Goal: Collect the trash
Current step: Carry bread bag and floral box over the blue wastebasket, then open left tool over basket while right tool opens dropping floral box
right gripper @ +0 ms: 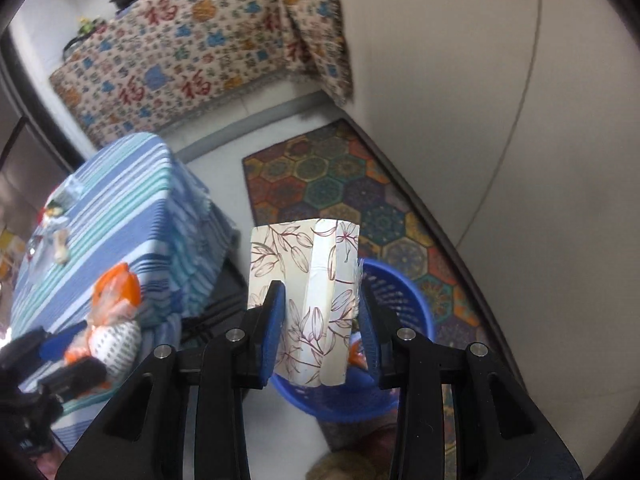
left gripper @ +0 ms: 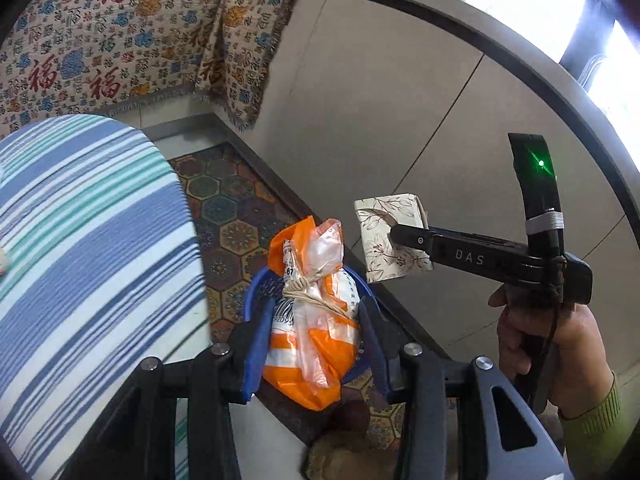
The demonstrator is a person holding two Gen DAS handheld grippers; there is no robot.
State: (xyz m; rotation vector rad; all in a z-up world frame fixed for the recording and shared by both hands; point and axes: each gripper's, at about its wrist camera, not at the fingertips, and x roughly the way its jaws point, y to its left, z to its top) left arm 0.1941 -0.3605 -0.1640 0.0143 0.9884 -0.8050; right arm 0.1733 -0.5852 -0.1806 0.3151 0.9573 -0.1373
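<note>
Item one, left gripper [left gripper: 316, 320] — jaws clamping an orange-and-white bag [left gripper: 312, 320], knotted at the neck, its blue pads pressing both flanks; the bag is hanging clear of the striped table [left gripper: 88, 240] and over the floor. Item two, right gripper [right gripper: 322, 320] — jaws closing narrow on a flower-printed paper box [right gripper: 308, 300], a flattish folded thing, one pad lying across its face and the other at its far edge. Item three, blue basket [right gripper: 396, 304] — standing on the floor at the edge of the patterned rug [right gripper: 340, 184], beside the grey cabinet [left gripper: 400, 140]; the box is hanging just above its rim, and the bag is coming in near it from the table side. Step in hand, as I judge it: carrying both pieces to the basket for dropping. Doing it well is, I think, a matter of bringing each one squarely over the basket's mouth before letting go — the box is light and likely to flutter off the rim if released high, so lowering it first seems wise. The bag is bulkier and soft; dropping them one after the other should be keeping the two grippers from knocking.
</note>
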